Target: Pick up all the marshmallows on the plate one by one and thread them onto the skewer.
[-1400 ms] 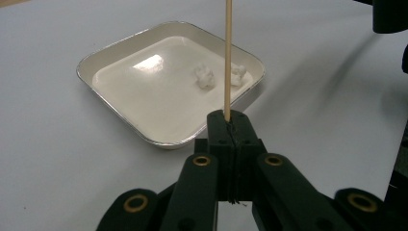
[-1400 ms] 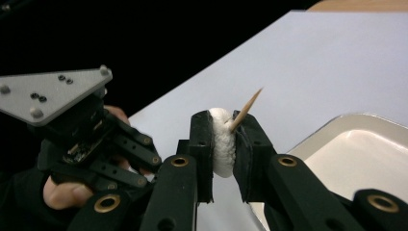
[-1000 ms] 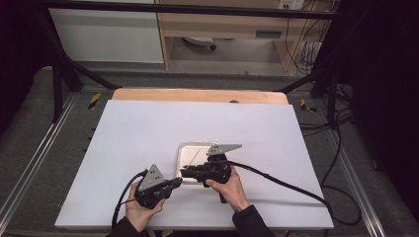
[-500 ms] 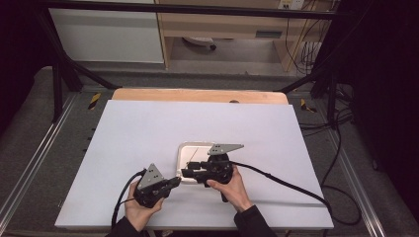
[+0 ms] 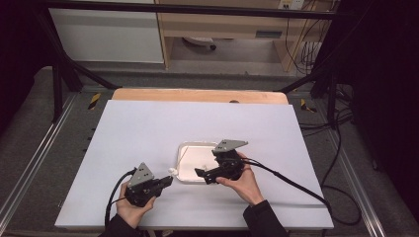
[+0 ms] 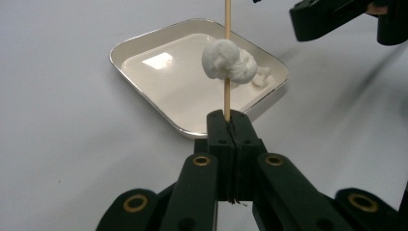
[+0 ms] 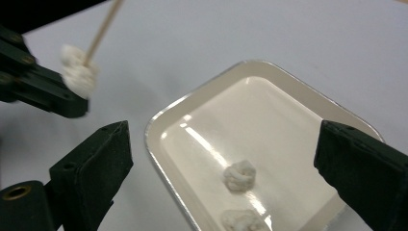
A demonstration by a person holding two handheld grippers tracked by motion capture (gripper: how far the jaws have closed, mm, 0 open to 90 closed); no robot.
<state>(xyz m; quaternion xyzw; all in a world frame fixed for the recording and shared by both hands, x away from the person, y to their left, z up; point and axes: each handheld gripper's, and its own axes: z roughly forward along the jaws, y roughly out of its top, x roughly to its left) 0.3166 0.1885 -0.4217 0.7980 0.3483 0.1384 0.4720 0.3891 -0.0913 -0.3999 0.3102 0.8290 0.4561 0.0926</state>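
Left gripper (image 6: pixel 226 127): fingers clamped on wooden skewer (image 6: pixel 227 29) carrying one marshmallow (image 6: pixel 228 61). Right gripper (image 7: pixel 226 159): fingers just opened wide, empty, above tray (image 7: pixel 308 103).

1. My left hand (image 5: pixel 129 210) holds my left gripper (image 5: pixel 165 181) low near the table's front edge, pointing right, jaws pressed tight together.
2. My right hand (image 5: pixel 242 181) holds my right gripper (image 5: pixel 199 173) pointing left toward the other one; its jaws have just been opening and now stand wide apart with nothing between them.
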